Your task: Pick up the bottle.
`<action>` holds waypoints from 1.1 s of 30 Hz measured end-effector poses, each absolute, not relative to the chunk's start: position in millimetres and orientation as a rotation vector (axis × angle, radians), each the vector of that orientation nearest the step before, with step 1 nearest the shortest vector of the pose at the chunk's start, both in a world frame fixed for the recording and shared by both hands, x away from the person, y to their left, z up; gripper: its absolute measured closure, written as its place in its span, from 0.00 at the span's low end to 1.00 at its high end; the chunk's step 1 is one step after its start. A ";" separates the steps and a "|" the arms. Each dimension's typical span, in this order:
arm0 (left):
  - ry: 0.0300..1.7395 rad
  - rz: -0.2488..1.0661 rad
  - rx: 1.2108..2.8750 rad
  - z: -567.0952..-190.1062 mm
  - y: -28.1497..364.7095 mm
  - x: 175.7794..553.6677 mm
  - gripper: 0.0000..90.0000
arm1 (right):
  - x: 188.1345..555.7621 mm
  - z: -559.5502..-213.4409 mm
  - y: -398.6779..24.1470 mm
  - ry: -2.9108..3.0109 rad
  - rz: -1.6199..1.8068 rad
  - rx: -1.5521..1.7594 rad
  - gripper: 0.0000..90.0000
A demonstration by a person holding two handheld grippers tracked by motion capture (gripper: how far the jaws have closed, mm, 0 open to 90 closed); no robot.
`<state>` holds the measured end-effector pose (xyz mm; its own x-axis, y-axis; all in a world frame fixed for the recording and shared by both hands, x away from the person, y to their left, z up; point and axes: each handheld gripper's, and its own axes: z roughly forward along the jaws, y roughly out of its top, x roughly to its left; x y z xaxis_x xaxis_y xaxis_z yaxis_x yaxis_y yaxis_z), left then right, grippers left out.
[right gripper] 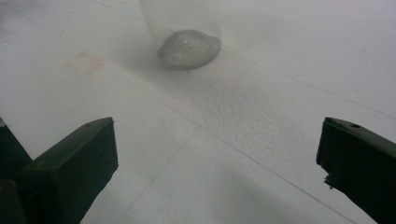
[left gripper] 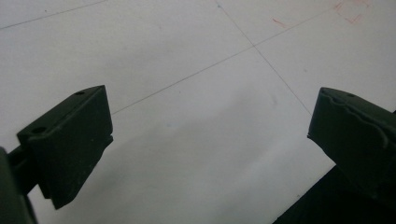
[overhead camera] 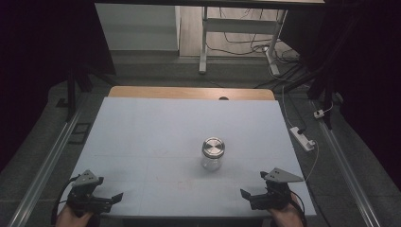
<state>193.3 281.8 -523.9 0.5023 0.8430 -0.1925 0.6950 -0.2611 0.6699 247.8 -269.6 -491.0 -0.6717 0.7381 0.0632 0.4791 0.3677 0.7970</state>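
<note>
A clear glass jar (overhead camera: 213,154) with a silver metal lid (overhead camera: 213,146) stands upright just right of the table's middle. Its glass base (right gripper: 188,48) appears at the top of the right gripper view, well ahead of the jaws. My left gripper (overhead camera: 105,198) rests at the table's front left corner, held by a hand, its jaws wide apart over bare white surface (left gripper: 205,121). At the front right corner sits my right gripper (overhead camera: 254,196), open too, pointing toward the jar with nothing between its jaws.
The white table top (overhead camera: 156,127) has a wooden strip (overhead camera: 189,92) along its far edge. A white power strip (overhead camera: 302,138) and cables lie on the floor to the right. A desk frame (overhead camera: 236,33) stands beyond the table.
</note>
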 end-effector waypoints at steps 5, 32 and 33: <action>1.257 0.262 2.026 -523.9 282.1 193.3 0.01 | 249.0 -492.1 -263.6 2.350 1.199 1.046 0.00; 1.263 0.253 2.014 -524.2 283.2 193.7 0.00 | 268.4 -492.0 -230.3 2.405 1.259 0.903 0.00; 1.264 0.254 2.014 -524.2 283.2 193.7 0.00 | 269.6 -492.4 -229.2 2.408 1.258 0.902 0.00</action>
<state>193.7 283.2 -524.2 0.4966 0.8433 -0.2056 0.6985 -0.2476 0.6714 269.6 -229.2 -492.4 -0.7667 0.6408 0.0396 0.3985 0.4267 0.8119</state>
